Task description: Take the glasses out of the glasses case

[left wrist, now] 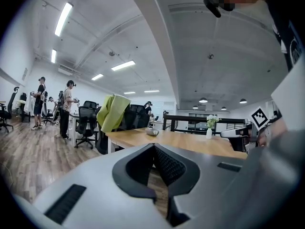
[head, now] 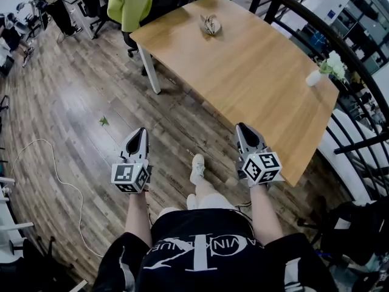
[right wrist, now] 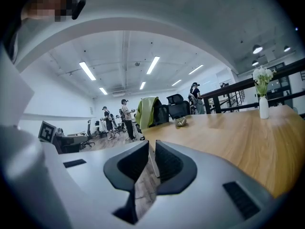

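A small grey glasses case (head: 211,24) lies near the far end of the wooden table (head: 255,84); it is too small to tell what is in it. It also shows far off in the left gripper view (left wrist: 152,132) and in the right gripper view (right wrist: 180,122). My left gripper (head: 138,134) hangs over the floor, left of the table's near corner, jaws shut and empty (left wrist: 153,146). My right gripper (head: 242,128) is at the table's near edge, jaws together with only a sliver between the tips, holding nothing (right wrist: 152,143). Both point roughly level toward the table.
A white vase with flowers (head: 316,75) stands at the table's right edge. A chair with a green jacket (head: 129,2) sits at the far left corner. A dark railing (head: 340,47) runs along the right side. A white cable (head: 61,181) lies on the floor. People stand at the back left.
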A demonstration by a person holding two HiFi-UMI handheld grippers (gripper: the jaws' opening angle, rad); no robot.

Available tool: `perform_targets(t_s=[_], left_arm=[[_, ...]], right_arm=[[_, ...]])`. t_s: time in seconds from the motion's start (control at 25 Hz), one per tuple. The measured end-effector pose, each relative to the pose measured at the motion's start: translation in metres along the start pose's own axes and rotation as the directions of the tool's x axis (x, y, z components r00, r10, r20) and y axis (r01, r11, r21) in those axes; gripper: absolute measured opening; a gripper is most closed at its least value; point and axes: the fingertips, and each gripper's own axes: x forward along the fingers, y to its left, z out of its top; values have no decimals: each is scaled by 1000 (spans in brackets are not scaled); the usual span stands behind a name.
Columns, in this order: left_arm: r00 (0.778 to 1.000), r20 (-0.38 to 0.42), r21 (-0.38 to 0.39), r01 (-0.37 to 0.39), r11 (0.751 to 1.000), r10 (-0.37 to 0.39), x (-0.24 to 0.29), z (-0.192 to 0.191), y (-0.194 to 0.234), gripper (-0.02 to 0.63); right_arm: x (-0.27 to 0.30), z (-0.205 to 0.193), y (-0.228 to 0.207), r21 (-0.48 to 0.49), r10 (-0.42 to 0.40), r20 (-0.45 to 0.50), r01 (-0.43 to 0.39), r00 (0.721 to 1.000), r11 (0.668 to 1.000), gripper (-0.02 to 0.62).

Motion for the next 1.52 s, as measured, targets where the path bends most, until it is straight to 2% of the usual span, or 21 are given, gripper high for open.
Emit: perform_targets(t_s=[0.28,0.44,0.76,1.52], left_arm=[[999,24,1,-43,999,43,42,19,43,15],[998,31,-10,-53,999,53,78,29,58,15],[1000,17,-7,-26,1000,26,156,47,74,15],[1000,-1,21,21,1000,-21,292,74,88,15]], right_arm=[[66,20,-11,-11,27,3,-27,1000,1000,44],[105,36,-20,2,51,0,-51,999,999,97],[173,64,-44,-11,63,-10,-63,998,998,118],[275,106,-105,-8,72,-10,-72,997,997,126]])
